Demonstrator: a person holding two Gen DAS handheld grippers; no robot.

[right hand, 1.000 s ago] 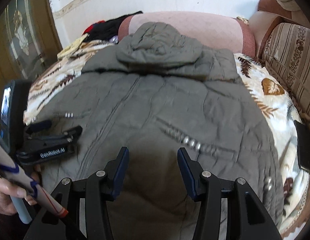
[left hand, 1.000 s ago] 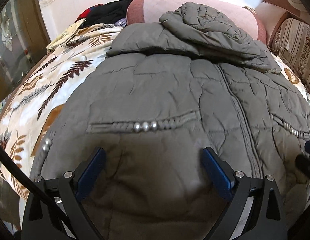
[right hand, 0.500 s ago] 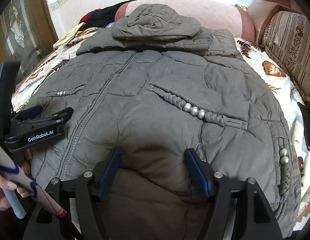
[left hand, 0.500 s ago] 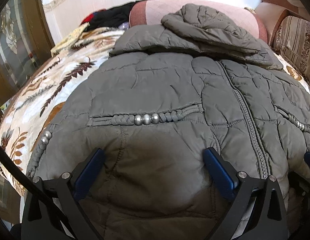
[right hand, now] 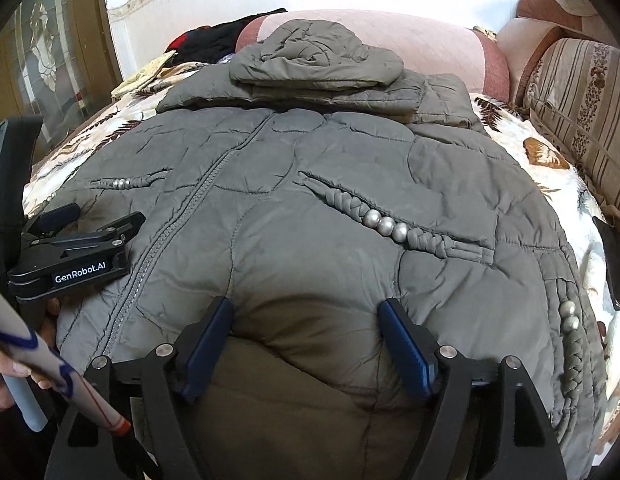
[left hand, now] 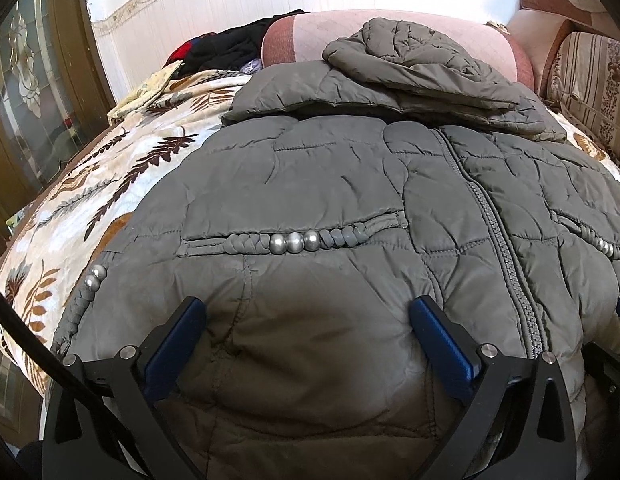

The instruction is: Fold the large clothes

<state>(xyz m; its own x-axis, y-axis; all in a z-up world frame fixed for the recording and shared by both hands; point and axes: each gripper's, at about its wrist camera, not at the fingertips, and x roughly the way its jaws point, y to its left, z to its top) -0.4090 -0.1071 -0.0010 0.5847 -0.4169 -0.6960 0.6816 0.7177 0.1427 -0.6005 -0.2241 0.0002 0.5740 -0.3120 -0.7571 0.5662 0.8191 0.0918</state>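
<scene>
A bed [left hand: 109, 184] covered by a cream blanket printed with brown leaves fills both views, with a white wall behind it, a glazed wooden door at the left edge of the frame and a striped sofa [right hand: 582, 120] at the right edge. In the upper left, a heap of dark clothes [left hand: 229, 48] lies against a pink bolster [left hand: 390, 32].

The grey quilted jacket [left hand: 330, 168] lies front-up in the middle of the bed, zipped shut, its hood folded down over the collar in the upper centre and its sleeves apparently tucked across beneath the hood. Braided pocket trims with silver beads sit to either side of the zipper.

The left gripper [left hand: 305, 344] sits at the bottom of its view, over the jacket's near hem; its fingers are spread to their widest and opening, straddling a swell of fabric without squeezing it. The right gripper [right hand: 305, 344], in the bottom centre of its own view, likewise straddles the hem, its fingers opening and clear of the cloth.

The hood and sleeves look already folded in. What seems left is seizing the hem at both corners and carrying the lower half up over the upper, then perhaps halving the bundle again.
</scene>
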